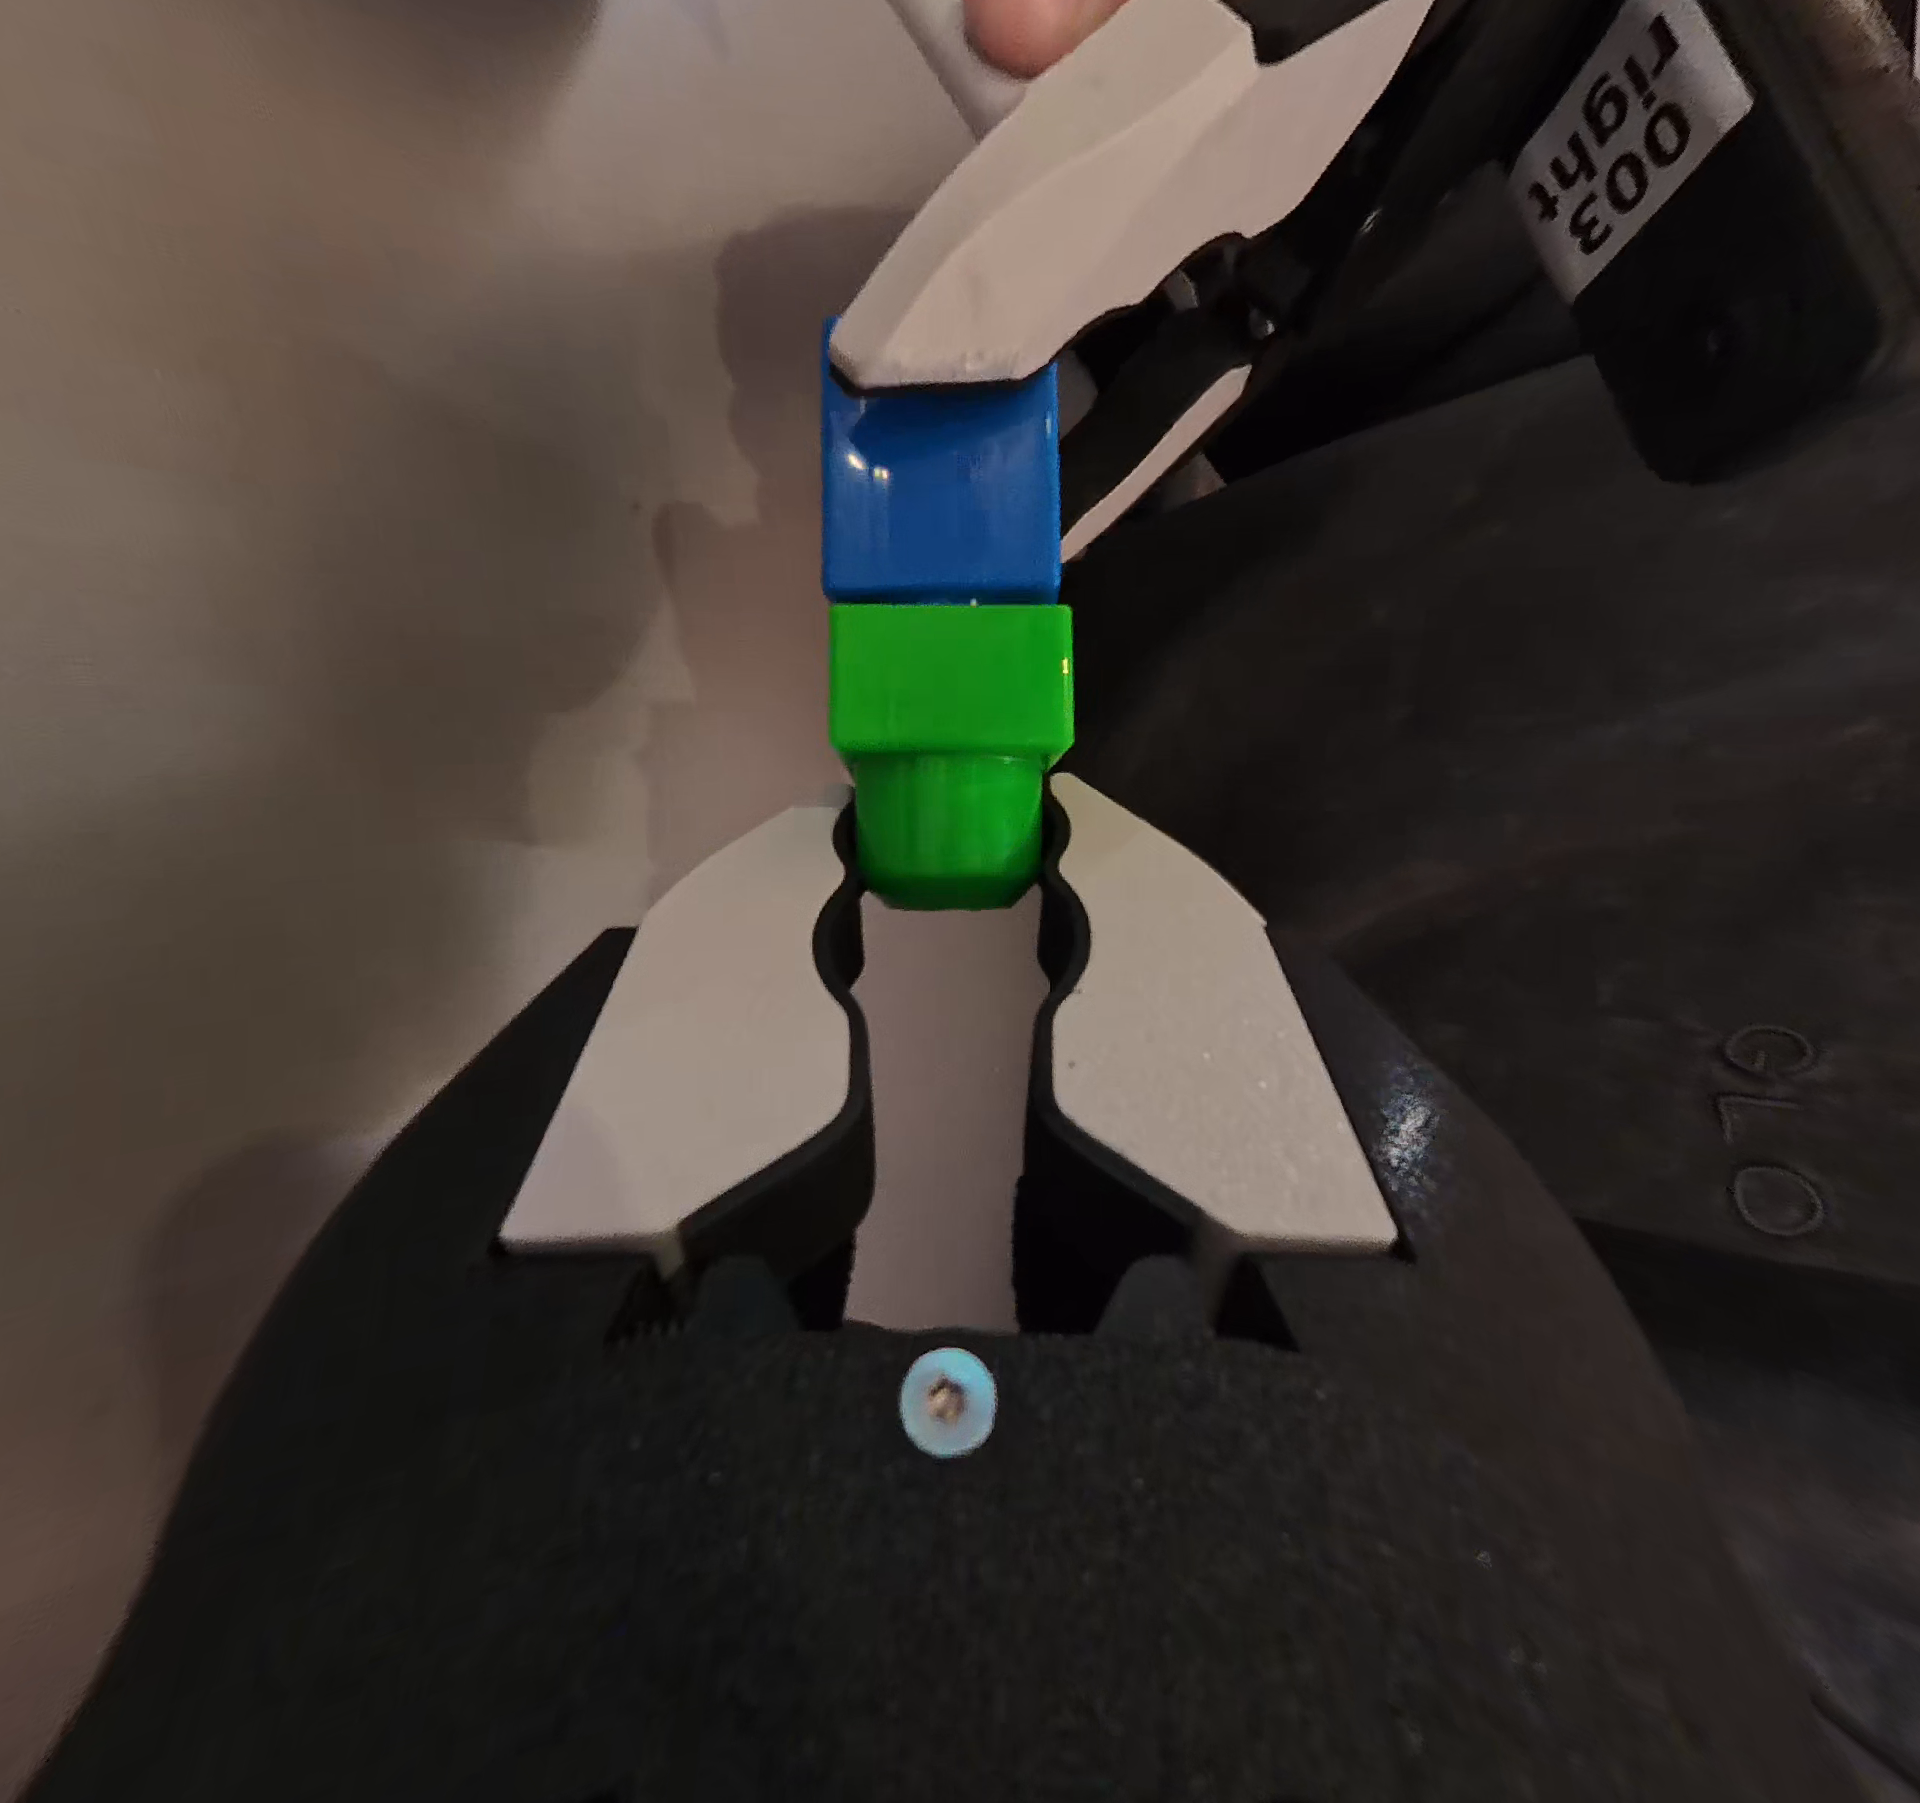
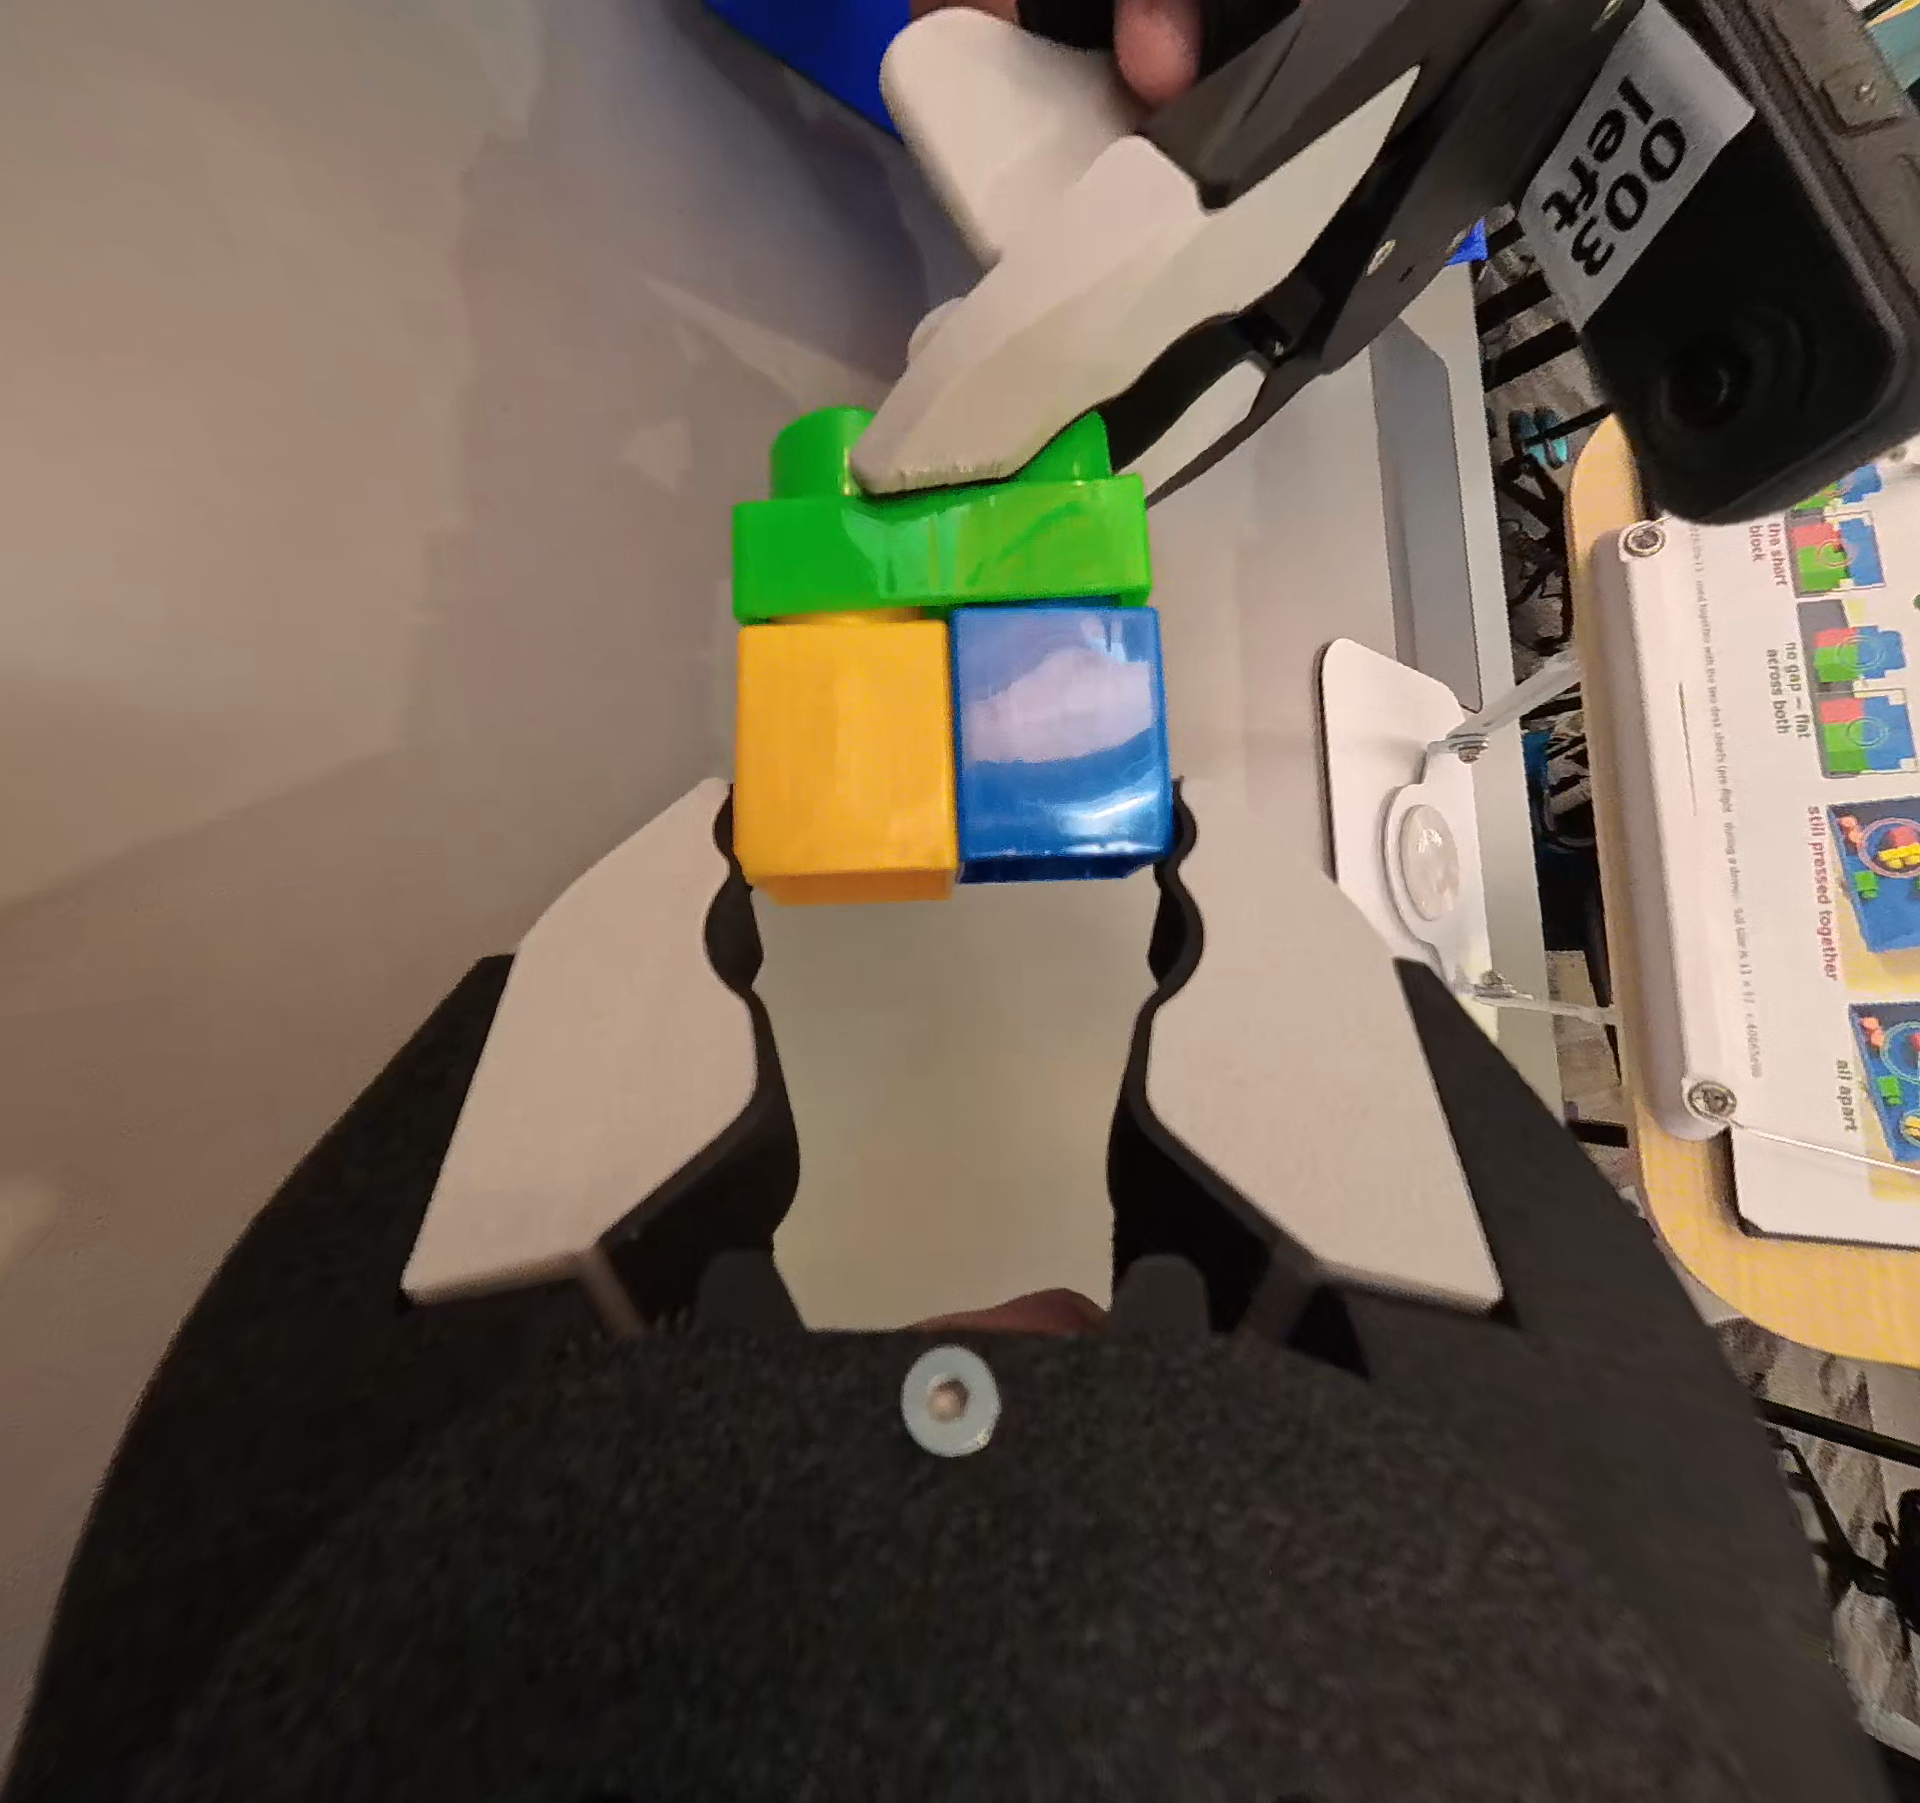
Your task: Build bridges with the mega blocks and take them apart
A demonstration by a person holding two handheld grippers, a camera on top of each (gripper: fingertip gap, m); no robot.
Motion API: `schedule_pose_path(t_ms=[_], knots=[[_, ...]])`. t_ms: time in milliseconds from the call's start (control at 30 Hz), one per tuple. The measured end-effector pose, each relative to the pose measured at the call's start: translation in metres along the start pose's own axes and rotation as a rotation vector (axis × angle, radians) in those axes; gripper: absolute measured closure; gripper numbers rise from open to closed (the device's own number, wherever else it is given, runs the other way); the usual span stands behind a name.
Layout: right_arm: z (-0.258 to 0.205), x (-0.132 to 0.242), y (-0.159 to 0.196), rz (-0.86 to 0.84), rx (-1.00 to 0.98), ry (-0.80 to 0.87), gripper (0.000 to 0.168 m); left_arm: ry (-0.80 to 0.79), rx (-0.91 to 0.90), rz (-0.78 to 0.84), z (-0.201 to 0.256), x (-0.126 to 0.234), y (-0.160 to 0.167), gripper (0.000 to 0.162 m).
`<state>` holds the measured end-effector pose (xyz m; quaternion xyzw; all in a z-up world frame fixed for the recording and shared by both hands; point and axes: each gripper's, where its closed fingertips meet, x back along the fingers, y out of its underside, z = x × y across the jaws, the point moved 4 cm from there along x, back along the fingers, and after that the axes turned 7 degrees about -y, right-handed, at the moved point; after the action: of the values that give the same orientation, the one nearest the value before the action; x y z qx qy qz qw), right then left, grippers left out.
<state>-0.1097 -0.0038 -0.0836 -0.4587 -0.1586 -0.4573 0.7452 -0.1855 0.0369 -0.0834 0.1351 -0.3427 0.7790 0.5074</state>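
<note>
Small bridge held mid-air at frame centre. Right gripper (image 2: 951,839) fingers clamp yellow block (image 2: 844,751) and blue block (image 2: 1058,740) together. Green two-stud block (image 2: 940,548) spans both at 12 o'clock; left gripper (image 1: 948,844) pinches one stud. Judged light, rigid, glossy-slippery plastic: grip flat sides.

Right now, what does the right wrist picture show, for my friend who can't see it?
A small bridge of plastic blocks, a long green block across a yellow cube and a shiny blue cube, is gripped between the right gripper's grey jaws. The left gripper pinches the green block's studs from above.
</note>
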Motion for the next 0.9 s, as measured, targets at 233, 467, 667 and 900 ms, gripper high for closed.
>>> schedule_pose_path(t_ms=[233,467,667,900], knots=[[-0.006,-0.008,0.002,-0.039,0.058,-0.001,0.094,-0.034,-0.018,-0.048,-0.004,-0.006,0.006,0.133],[-0.004,-0.010,0.008,-0.075,0.074,0.014,0.094,-0.065,-0.013,-0.037,-0.009,-0.009,0.002,0.133],[-0.005,-0.011,0.008,-0.063,0.068,0.034,0.094,-0.085,-0.001,-0.029,-0.009,-0.009,0.001,0.133],[-0.006,-0.013,0.008,-0.057,0.065,0.031,0.094,-0.083,-0.005,-0.028,-0.009,-0.010,0.003,0.133]])
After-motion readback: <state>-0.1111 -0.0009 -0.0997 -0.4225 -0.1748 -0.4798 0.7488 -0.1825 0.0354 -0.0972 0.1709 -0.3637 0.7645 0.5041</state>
